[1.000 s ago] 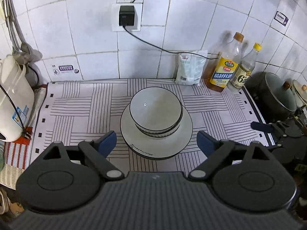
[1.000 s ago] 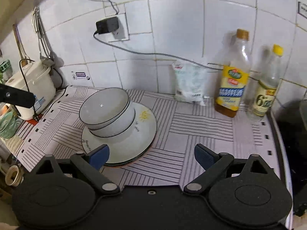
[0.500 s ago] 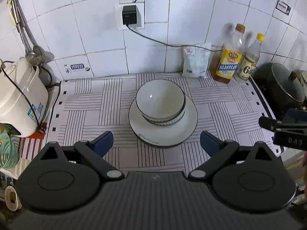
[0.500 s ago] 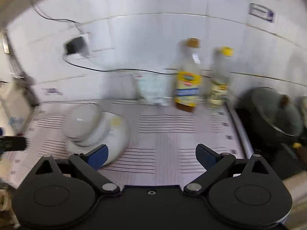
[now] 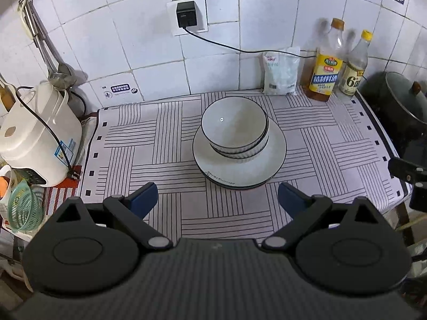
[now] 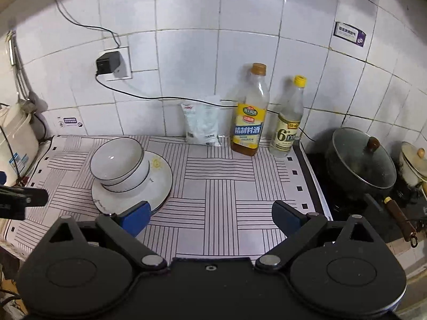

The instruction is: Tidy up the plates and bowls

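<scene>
Two white bowls with dark rims (image 5: 234,128) (image 6: 117,160) sit nested on a stack of white plates (image 5: 240,170) (image 6: 160,178) in the middle of a striped counter mat (image 5: 160,160) (image 6: 226,186). My left gripper (image 5: 217,197) hangs open in front of the stack, a short way back from the plates, nothing between its blue pads. My right gripper (image 6: 210,217) is open too, to the right of the stack above bare mat, its left pad just in front of the plate edge. Neither gripper touches the dishes.
A white rice cooker (image 5: 40,138) and green strainer (image 5: 22,208) stand at the left. A white bag (image 6: 202,125) and two bottles (image 6: 249,112) (image 6: 289,120) line the tiled wall. Lidded pots (image 6: 360,160) sit on the stove at the right. A cable (image 5: 240,49) runs from the wall socket.
Both grippers have drawn back from the stacked dishes, so bowls and plates look smaller. The right view has swung right and upward, bringing the stove and pots into sight.
</scene>
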{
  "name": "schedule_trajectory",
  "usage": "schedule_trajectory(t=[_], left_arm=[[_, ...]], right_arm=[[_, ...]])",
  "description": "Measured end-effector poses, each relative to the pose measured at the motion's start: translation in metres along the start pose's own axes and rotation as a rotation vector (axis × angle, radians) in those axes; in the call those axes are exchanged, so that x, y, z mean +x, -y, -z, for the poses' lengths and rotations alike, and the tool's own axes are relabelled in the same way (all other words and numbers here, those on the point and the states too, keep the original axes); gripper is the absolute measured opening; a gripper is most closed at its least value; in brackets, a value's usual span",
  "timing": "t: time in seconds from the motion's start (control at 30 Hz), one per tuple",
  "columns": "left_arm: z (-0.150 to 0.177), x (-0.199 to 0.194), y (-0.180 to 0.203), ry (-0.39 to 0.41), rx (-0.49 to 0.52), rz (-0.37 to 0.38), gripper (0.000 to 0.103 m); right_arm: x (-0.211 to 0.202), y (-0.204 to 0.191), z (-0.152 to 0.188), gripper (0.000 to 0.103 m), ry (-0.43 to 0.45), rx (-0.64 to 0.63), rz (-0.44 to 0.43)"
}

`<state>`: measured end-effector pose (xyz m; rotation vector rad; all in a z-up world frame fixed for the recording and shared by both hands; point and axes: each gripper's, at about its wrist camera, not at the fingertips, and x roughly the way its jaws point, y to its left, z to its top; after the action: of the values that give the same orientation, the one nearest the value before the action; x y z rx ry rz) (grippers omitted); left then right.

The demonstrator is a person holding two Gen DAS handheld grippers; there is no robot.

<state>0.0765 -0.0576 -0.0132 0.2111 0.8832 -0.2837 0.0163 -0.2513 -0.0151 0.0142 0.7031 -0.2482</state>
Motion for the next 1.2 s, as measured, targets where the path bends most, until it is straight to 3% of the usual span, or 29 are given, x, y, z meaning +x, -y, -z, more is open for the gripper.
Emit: schedule_trajectory(t=[0.57, 0.9, 1.2], left_arm=[[0.027, 0.0, 0.002, -0.021, -0.018, 0.0, 0.098], [0.025, -0.012, 0.001, 0.062, -0.055, 0.018, 0.098], [0.025, -0.018, 0.002, 0.086, -0.071, 0.018, 0.098]], right_arm=[[-0.01, -0.002, 0.012, 0.099, 0.014, 0.024, -0.023], [-0.012, -0.008, 0.022, 0.099, 0.043, -0.027, -0.012], [-0.017, -0.006, 0.024, 0.099, 0.091, -0.018, -0.006]])
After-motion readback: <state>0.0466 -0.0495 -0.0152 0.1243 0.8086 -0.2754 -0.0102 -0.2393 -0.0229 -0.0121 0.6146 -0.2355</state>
